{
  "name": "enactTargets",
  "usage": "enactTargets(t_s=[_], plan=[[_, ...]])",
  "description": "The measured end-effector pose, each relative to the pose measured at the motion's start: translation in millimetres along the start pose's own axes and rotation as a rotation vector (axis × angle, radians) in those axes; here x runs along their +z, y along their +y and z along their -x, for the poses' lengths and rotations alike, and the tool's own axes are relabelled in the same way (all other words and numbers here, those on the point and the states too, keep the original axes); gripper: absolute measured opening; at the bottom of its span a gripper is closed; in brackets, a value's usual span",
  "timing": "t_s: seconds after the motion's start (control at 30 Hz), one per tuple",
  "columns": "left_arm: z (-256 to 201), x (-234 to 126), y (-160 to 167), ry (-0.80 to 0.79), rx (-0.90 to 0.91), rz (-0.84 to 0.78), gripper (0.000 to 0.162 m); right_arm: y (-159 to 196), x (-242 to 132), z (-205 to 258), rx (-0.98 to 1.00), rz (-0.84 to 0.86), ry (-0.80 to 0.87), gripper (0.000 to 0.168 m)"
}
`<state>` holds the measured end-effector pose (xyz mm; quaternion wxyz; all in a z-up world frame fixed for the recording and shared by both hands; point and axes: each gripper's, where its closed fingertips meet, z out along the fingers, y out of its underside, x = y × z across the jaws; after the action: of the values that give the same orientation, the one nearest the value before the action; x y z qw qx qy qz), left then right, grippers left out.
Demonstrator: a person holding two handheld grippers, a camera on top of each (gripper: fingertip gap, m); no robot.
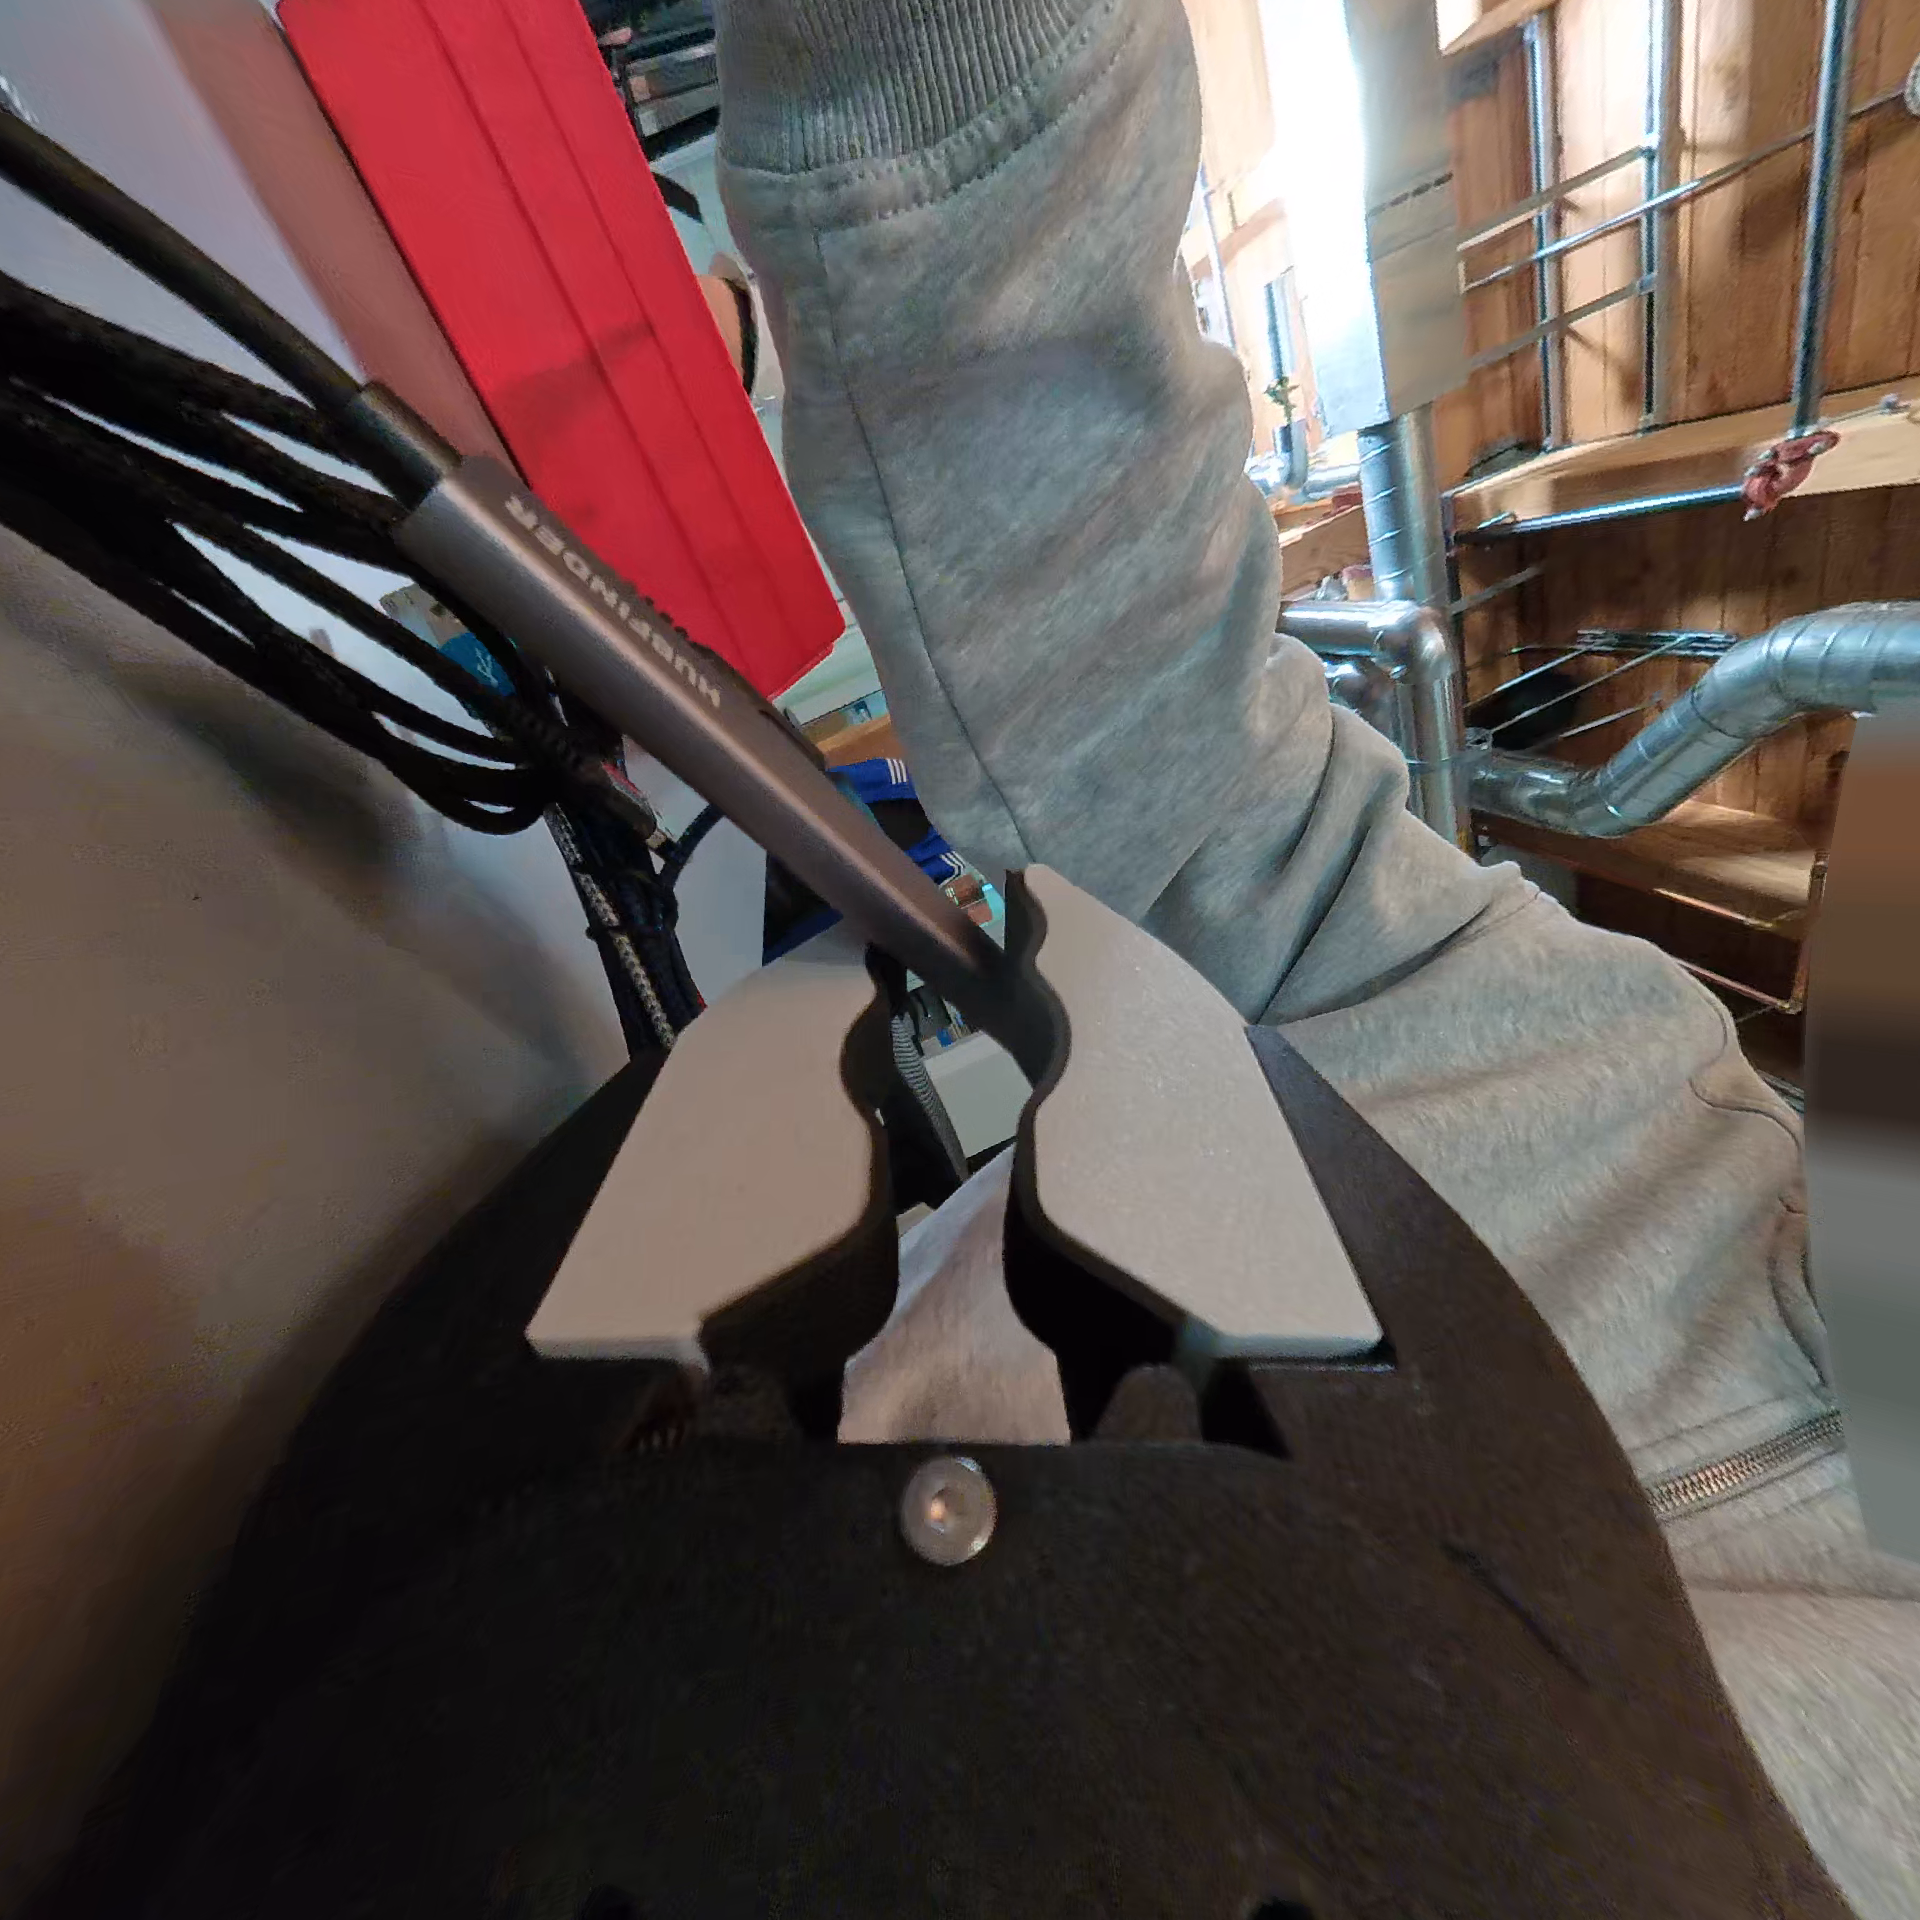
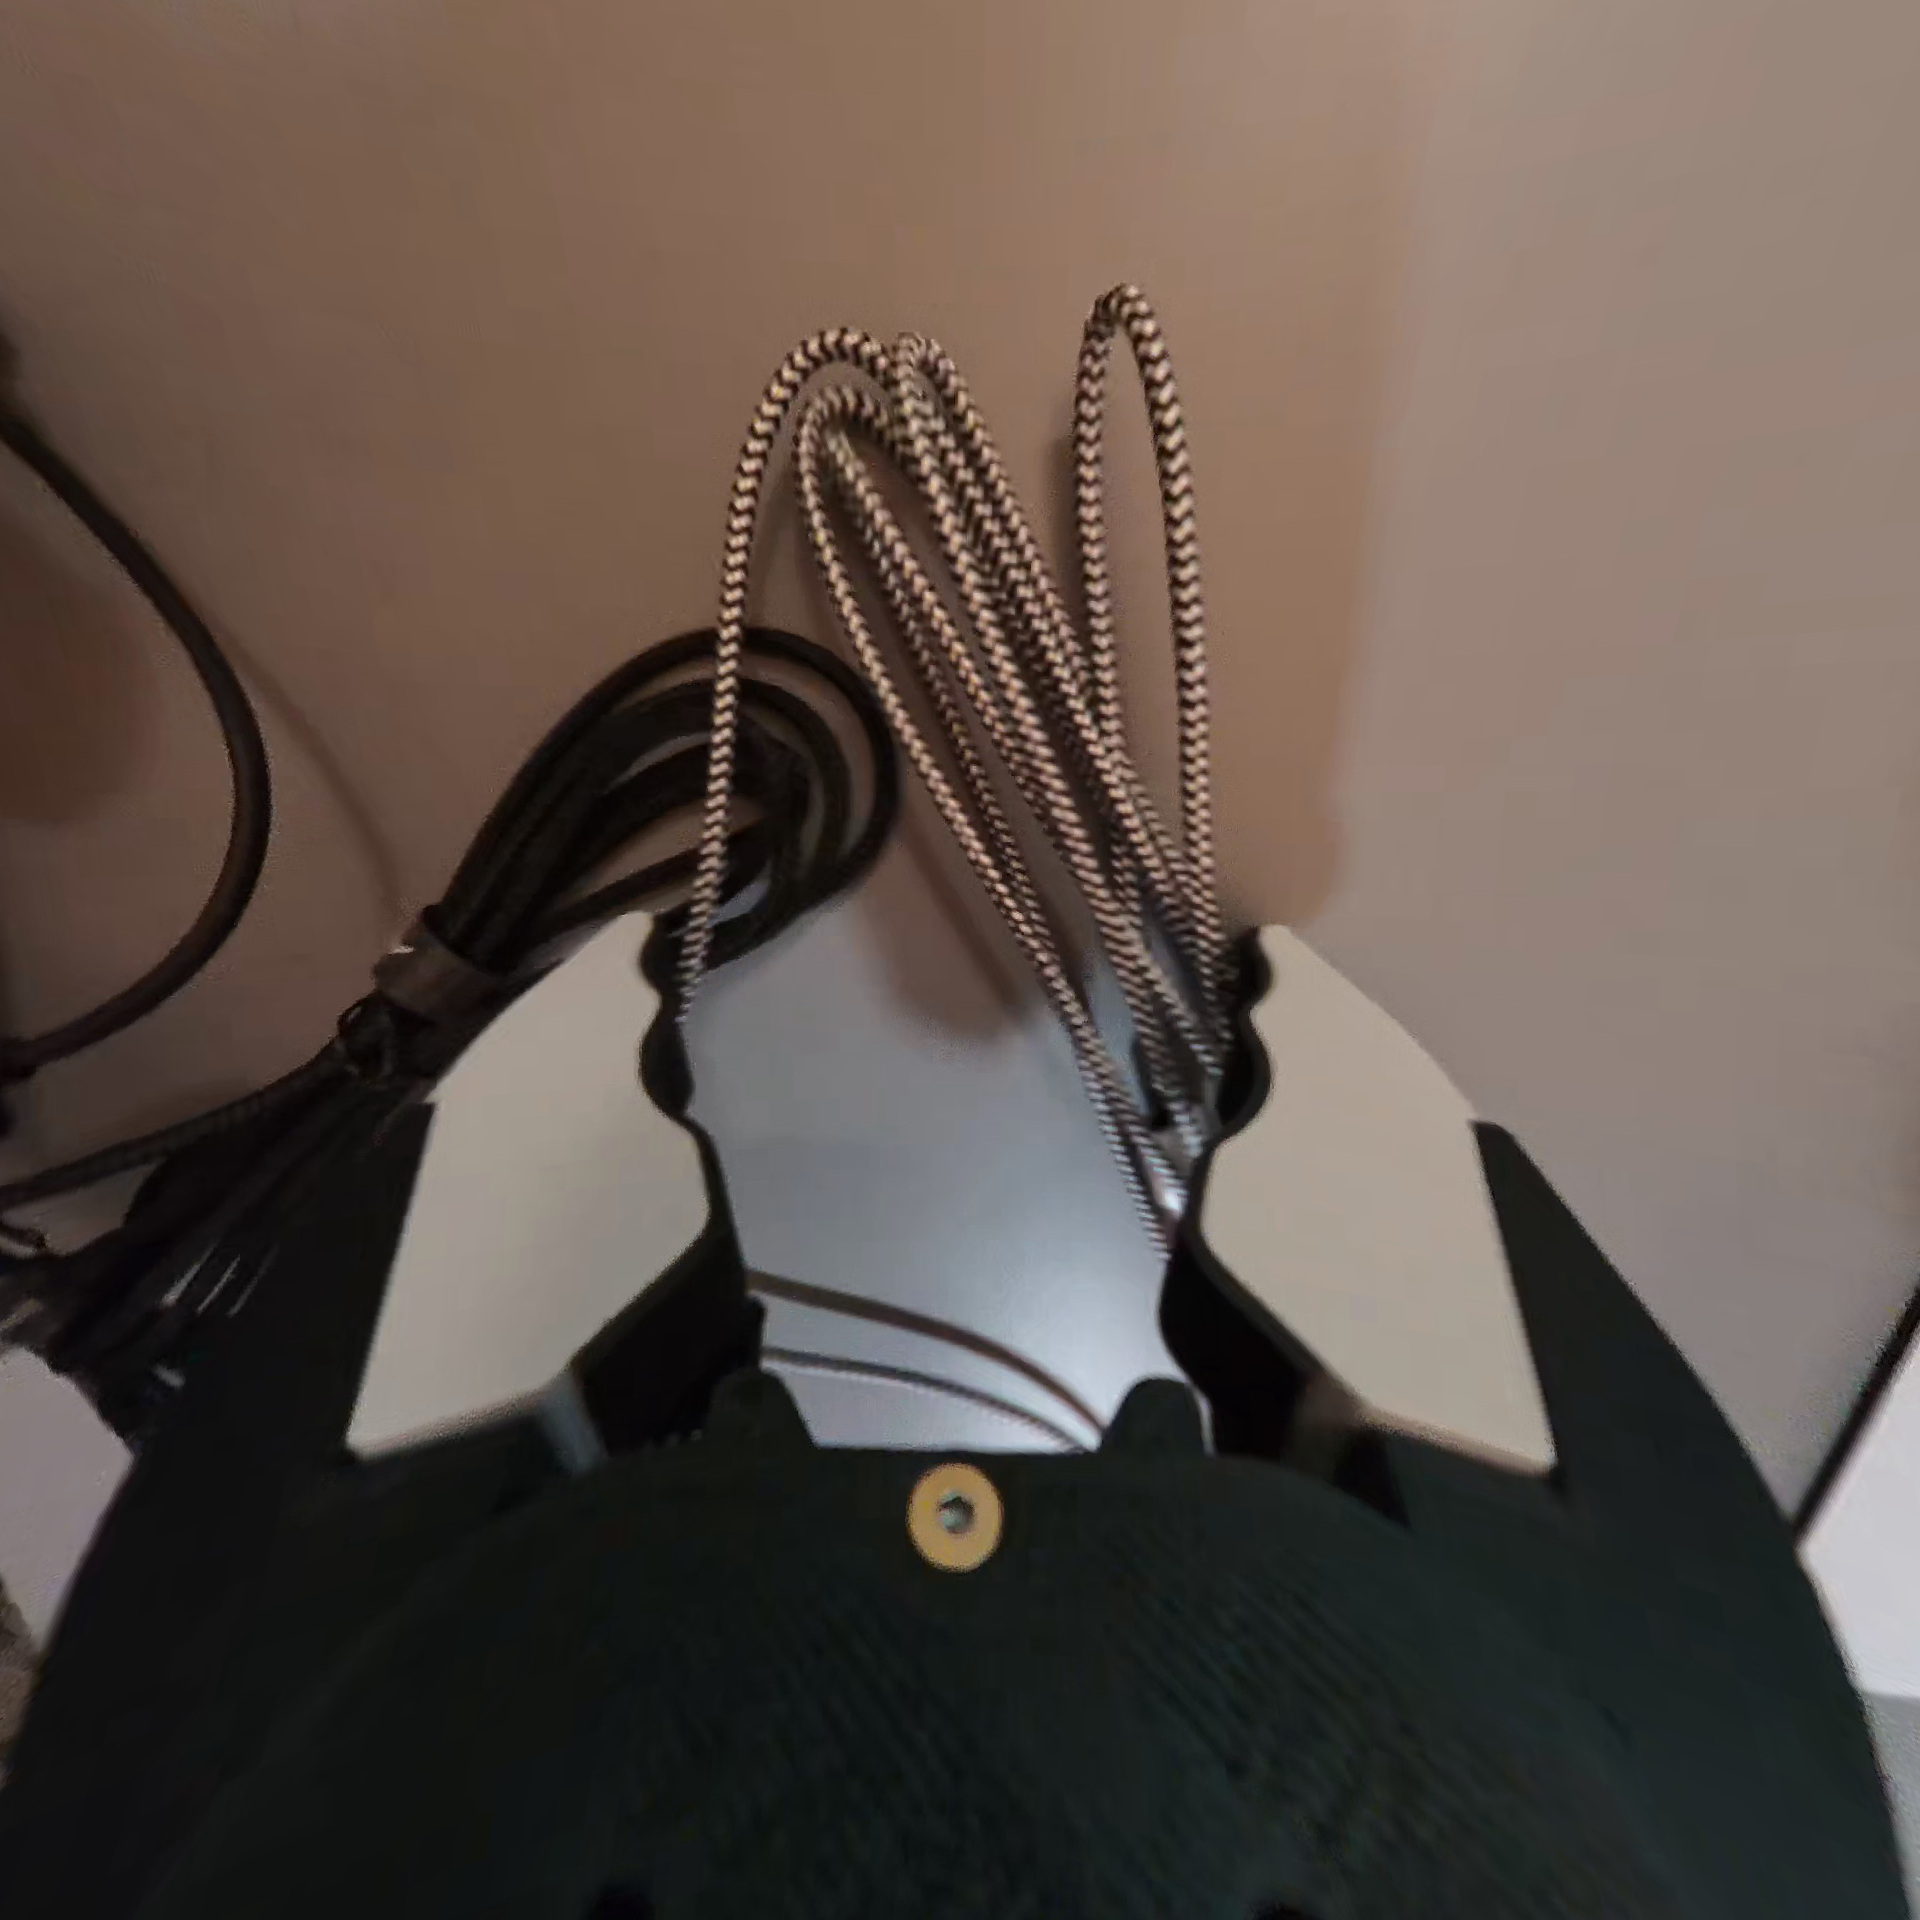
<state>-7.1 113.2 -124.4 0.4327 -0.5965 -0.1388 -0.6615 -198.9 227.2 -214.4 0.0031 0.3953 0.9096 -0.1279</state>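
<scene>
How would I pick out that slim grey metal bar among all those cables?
Start at the big red panel in the left wrist view. Just below it, black braided cables hang in loops. The grey metal bar slants down from them, its lower end pinched between the tips of the left hand-held gripper: the only rigid, smooth, straight piece among soft cords.

hub (image 1: 665, 686) – grey | sleeve (image 1: 1039, 623) – grey | folder (image 1: 540, 291) – red | braided cable (image 2: 935, 644) – black-and-cream zigzag

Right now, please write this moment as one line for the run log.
left gripper: shut on grey metal hub, black cable attached | right gripper: open, striped braided cable loops between fingers | black cable bundle beside it
</scene>
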Motion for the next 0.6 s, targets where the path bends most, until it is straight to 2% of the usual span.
enactTargets(t_s=[0.13, 0.33, 0.53, 0.6], plan=[[0.5, -0.7, -1.4, 0.004, -0.013, -0.007, 0.019, 14.8, -8.6, 8.9, 0.052, -0.003, -0.067, 0.052], [2.8, 2.6, 2.7, -0.021, 0.005, 0.019, 0.019, 22.3, -25.7, 17.0, 0.191, -0.128, -0.162, 0.019], [0.9, -0.2, -2.2, 0.001, -0.011, -0.013, 0.019, 20.1, -60.2, 9.0, 0.386, -0.362, -0.110, 0.016], [0.7, 1.0, -0.3, 0.000, -0.006, 0.000, 0.019, 28.6, -67.3, 8.5, 0.462, -0.390, -0.089, 0.016]])
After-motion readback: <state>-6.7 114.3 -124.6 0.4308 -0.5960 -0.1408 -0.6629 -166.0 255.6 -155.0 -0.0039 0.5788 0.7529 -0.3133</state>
